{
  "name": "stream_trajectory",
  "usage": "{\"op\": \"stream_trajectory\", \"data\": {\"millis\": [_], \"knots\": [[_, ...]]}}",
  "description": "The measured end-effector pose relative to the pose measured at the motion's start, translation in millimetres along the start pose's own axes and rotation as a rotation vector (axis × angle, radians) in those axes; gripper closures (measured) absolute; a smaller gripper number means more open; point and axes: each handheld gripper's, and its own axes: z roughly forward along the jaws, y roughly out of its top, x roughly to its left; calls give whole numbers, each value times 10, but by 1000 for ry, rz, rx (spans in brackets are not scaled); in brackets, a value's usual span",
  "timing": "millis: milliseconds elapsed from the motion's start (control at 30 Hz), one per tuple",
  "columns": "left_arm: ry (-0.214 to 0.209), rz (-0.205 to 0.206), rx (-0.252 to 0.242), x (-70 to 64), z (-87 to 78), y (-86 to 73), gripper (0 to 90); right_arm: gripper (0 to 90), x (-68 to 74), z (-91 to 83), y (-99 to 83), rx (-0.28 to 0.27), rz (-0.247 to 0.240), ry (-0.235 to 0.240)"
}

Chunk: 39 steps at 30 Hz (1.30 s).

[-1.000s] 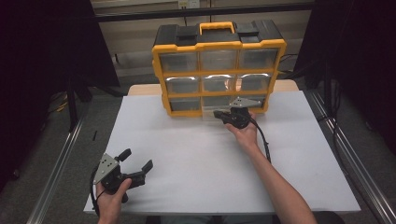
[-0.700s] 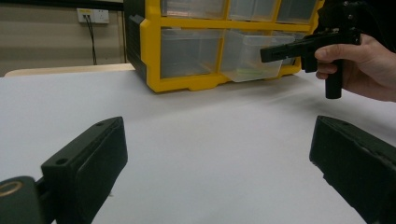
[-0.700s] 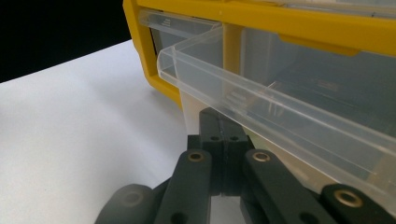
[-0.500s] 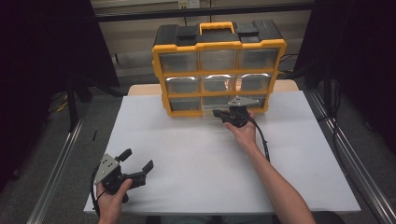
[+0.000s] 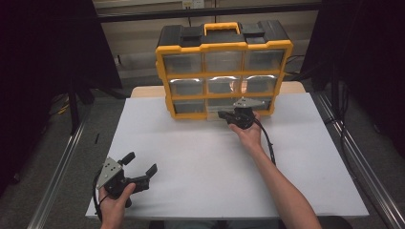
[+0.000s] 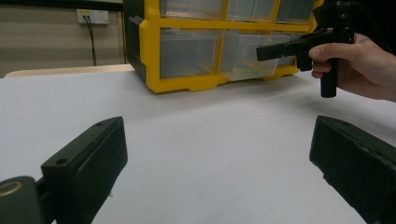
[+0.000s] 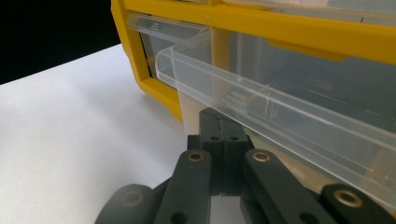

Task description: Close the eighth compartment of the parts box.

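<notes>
A yellow and black organizer (image 5: 223,46) with clear drawers stands at the back of the white table. Its bottom middle drawer (image 5: 216,106) is pulled out a little. My right gripper (image 5: 221,114) is shut, and its tips sit against that drawer's front. In the right gripper view the jaws (image 7: 224,129) are pressed together and tuck under the clear drawer (image 7: 261,100) lip; the very tips are hidden. Near the front left edge my left gripper (image 5: 141,163) is held open with nothing between its jaws. The left gripper view shows the open left gripper (image 6: 219,158) above bare table, with the right gripper (image 6: 261,52) at the drawer (image 6: 245,58).
White paper (image 5: 200,167) covers the table. Metal rails (image 5: 57,191) run along both sides of it. The organizer (image 6: 149,56) fills the back edge, and dark curtains hang at either side. A cable (image 5: 267,143) trails from the right gripper along the forearm.
</notes>
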Motion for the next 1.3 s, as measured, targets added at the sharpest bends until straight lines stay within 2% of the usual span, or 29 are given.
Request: {"op": "stream_trajectory", "data": {"millis": [133, 167, 400, 1100, 1133, 1167, 1300], "knots": [[9, 3, 5, -19, -2, 7, 44, 900, -14, 27, 10, 18, -9, 7], [0, 13, 9, -21, -4, 10, 44, 900, -21, 33, 11, 16, -11, 6], [5, 5, 1, -19, 0, 5, 44, 900, -49, 50, 27, 19, -4, -10], [3, 3, -1, -10, 0, 1, 44, 900, -56, 105, 32, 7, 0, -6], [-1, -12, -13, -16, 7, -2, 44, 900, -59, 105, 33, 6, -2, -8], [-1, 5, 0, -3, -3, 0, 44, 900, -62, 107, 35, 8, 0, -6], [-3, -6, -4, -10, 2, 0, 44, 900, -65, 115, 42, 9, 3, -16]]}}
